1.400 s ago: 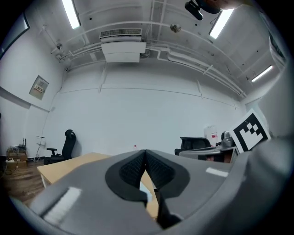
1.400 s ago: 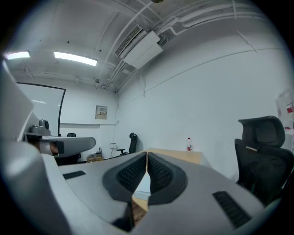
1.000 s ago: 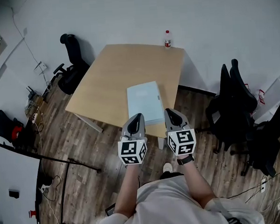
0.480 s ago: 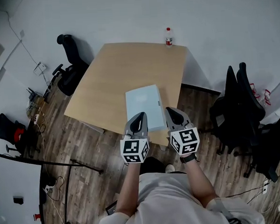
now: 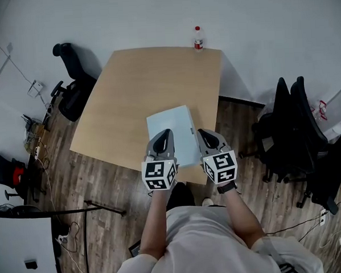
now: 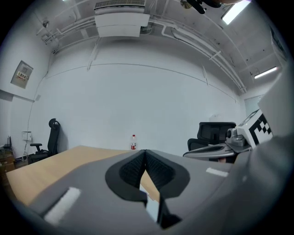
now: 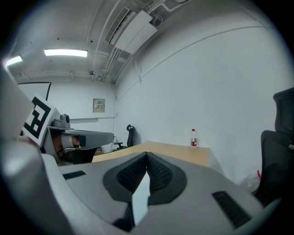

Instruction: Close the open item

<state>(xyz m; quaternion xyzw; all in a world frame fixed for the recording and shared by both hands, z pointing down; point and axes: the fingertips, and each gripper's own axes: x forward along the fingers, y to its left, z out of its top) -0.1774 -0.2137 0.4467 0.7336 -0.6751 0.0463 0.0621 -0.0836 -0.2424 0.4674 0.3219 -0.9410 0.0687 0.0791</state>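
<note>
You have stepped closer to the light wooden table (image 5: 139, 89) over the last second. Both grippers, which were short of its near edge, now reach over it. The task's thing, a flat pale blue rectangular item (image 5: 168, 123), has not shifted. It lies on the table towards the near right corner, and its near end now runs under the tips of both grippers in the head view.

Your left gripper (image 5: 164, 133) has its jaws pressed together at the tips with nothing between the ribbed pads. The pale sliver in the slot behind them looks like the item below, seen through the gap. Your right gripper (image 5: 201, 132) is the same: jaws together and holding nothing, with a pale strip showing through behind the tips. Both are raised and level, pointing across the table at the far wall, so neither touches the item.

This looks like the approach, with the closing itself not begun. From the head view the item reads as one flat slab, and you cannot tell from here where its lid or cover sits or how far it stands open. A small mark on its right side may be a latch or hinge, but it is too small to say.

The clear plastic bottle with a red label (image 5: 198, 38) stands at the far edge, well apart from the work. The black office chairs (image 5: 295, 121) are off the table altogether.
</note>
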